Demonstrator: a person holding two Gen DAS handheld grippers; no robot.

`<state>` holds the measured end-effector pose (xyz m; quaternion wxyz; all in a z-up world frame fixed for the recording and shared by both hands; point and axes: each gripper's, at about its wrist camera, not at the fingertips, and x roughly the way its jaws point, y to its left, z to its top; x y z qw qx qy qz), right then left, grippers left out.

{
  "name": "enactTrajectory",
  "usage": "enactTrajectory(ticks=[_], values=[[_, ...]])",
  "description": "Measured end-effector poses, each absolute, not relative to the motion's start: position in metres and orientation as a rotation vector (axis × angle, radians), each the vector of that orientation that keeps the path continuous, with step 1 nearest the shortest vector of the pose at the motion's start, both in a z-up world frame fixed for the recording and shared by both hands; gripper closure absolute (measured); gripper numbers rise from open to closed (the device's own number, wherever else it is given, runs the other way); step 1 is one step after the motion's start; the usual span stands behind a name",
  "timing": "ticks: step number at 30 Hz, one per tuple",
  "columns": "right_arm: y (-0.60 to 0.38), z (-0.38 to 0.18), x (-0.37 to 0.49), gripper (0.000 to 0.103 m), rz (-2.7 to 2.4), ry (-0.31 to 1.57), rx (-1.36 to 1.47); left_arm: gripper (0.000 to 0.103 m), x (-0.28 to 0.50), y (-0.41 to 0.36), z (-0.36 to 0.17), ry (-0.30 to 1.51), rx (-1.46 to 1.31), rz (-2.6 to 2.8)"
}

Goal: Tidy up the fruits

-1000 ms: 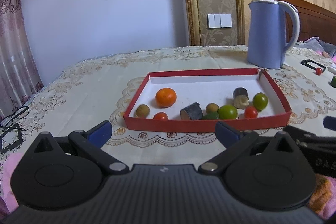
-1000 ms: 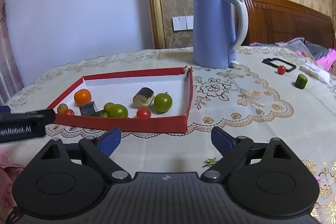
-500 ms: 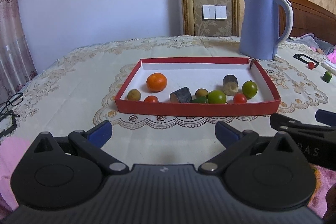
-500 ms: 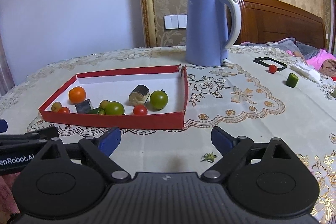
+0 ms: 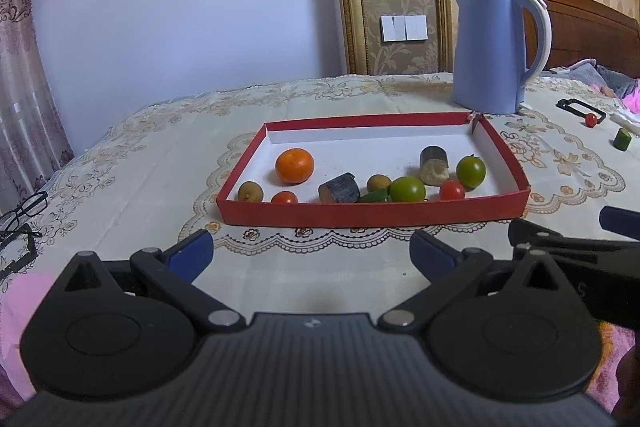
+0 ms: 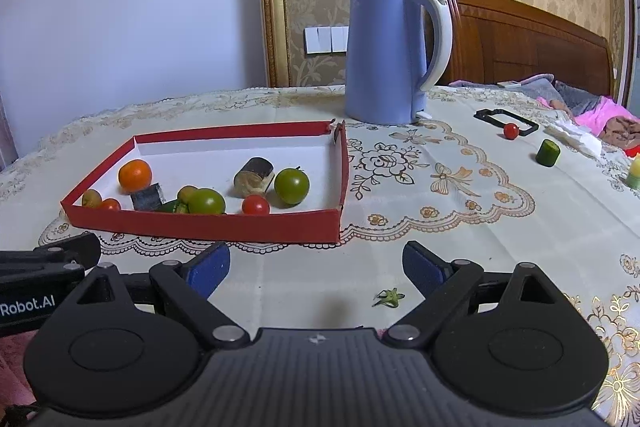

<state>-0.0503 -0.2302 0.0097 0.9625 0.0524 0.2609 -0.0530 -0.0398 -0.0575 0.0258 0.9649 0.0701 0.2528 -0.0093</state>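
Observation:
A red tray (image 5: 372,215) (image 6: 200,225) with a white floor lies on the lace tablecloth. In it are an orange (image 5: 294,165) (image 6: 135,175), green fruits (image 5: 471,167) (image 6: 291,185), red cherry tomatoes (image 5: 452,189) (image 6: 255,205), small brown fruits and dark cut pieces. Outside it, far right, sit a red cherry tomato (image 6: 511,130) and a green cut piece (image 6: 547,153). My left gripper (image 5: 310,253) and right gripper (image 6: 316,265) hover open and empty in front of the tray's near wall.
A blue kettle (image 6: 390,55) stands behind the tray's right corner. A black frame (image 6: 506,118) and white tissue lie far right. Glasses (image 5: 22,211) rest at the table's left edge. A green stem scrap (image 6: 388,297) lies near my right fingers.
In both views the tray and kettle have shrunk and slid a little as the grippers shifted slightly; the left view drew back from the tray. Both jaws stay wide.

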Motion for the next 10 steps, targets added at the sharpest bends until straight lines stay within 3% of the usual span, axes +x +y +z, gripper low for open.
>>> enactTrajectory(ticks=[10], values=[[-0.2258,0.0081,-0.0495,0.009,-0.111,0.531,0.095,0.000,-0.0414,-0.0550,0.0234,0.509,0.143,-0.014]])
